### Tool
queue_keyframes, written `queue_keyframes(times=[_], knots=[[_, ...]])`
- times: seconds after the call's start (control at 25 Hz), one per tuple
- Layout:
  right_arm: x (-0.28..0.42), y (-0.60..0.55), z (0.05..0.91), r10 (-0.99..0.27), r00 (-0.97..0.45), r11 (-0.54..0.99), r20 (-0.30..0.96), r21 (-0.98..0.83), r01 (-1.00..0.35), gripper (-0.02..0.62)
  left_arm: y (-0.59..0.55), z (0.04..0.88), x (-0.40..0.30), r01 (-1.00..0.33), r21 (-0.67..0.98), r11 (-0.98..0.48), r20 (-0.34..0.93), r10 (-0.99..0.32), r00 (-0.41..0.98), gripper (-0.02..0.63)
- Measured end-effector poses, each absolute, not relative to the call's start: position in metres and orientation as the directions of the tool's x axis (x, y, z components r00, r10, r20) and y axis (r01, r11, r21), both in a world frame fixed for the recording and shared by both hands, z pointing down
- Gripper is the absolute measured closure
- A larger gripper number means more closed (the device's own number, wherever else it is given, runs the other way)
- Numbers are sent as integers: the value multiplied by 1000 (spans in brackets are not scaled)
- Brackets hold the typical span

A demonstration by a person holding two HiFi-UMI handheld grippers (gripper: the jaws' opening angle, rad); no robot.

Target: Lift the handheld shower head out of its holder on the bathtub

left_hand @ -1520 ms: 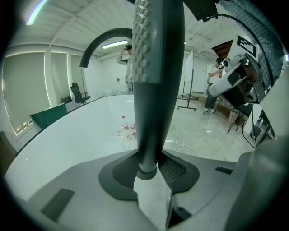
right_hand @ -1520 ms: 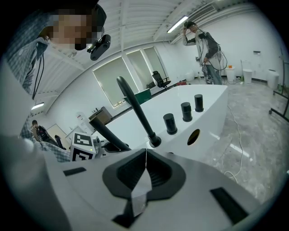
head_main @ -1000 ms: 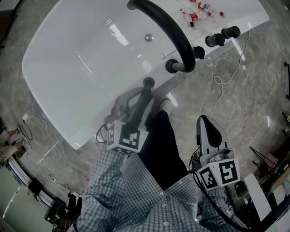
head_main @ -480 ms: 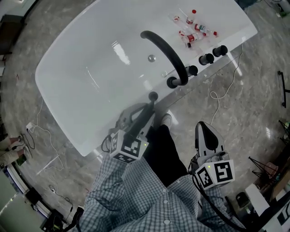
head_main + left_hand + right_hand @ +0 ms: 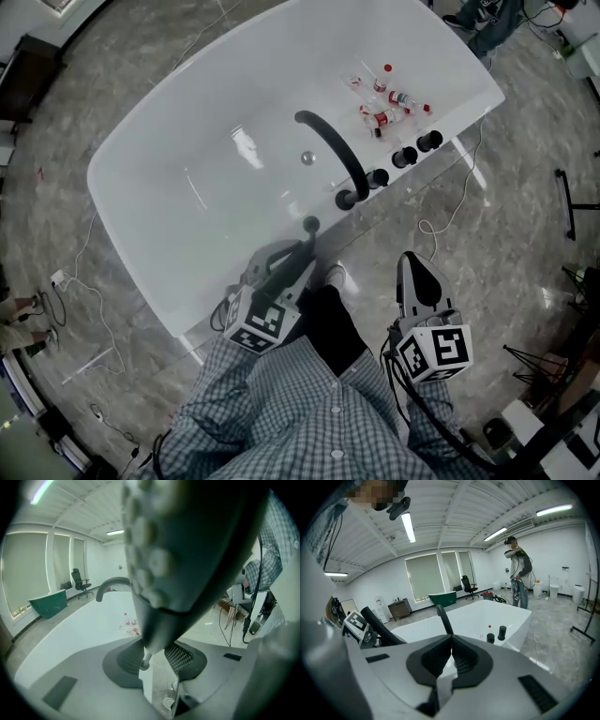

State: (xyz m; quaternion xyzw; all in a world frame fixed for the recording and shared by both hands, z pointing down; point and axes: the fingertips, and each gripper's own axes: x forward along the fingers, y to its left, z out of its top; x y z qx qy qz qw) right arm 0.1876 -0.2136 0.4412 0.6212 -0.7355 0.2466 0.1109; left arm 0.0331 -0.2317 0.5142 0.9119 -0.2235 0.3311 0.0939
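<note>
Large room with a grey marbled floor point(image 5: 511, 169), white walls point(image 5: 555, 550), a ribbed white ceiling point(image 5: 454, 508) carrying lit strip lights point(image 5: 408, 527), blind-covered windows point(image 5: 423, 577), a black office chair point(image 5: 466, 582), a green tub point(image 5: 443, 598) and a dark cabinet point(image 5: 399, 608) along the far wall.

Bright, even indoor light throughout. In the head view the glossy white bathtub point(image 5: 187, 178) throws small hard glints off its inner wall, the polished stone floor point(image 5: 506, 216) carries pale reflections, and shadows are faint and soft. The right gripper view shows the source: long ceiling tube lights point(image 5: 408, 527), nearly blown out, and pale covered windows point(image 5: 424, 576). Both gripper views are fisheye, with straight lines bowed and a black vignette round the rim. In the left gripper view the handheld shower head point(image 5: 187, 550) sits so close to the lens that it is a dark, out-of-focus mass, while the room behind it is sharper
</note>
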Motion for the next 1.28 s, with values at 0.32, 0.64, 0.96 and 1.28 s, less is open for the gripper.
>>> queue_keyframes(times=[0.32, 0.64, 0.96, 1.28], knots=[[196, -228, 390, -894, -175, 108, 412, -181, -978, 578, -239, 461, 33, -467, 17, -884, 602, -364, 711, 480], [195, -240, 346, -924, -172, 125, 343, -156, -980, 578, -241, 417, 33, -456, -36, -889, 580, -390, 716, 480], [193, -250, 313, -944, -174, 142, 279, -129, -981, 578, -246, 379, 28, -477, -80, -875, 564, -434, 702, 480], [185, -259, 287, -954, -186, 158, 234, -131, -979, 578, -259, 331, 27, -500, -106, -860, 501, -480, 720, 480]])
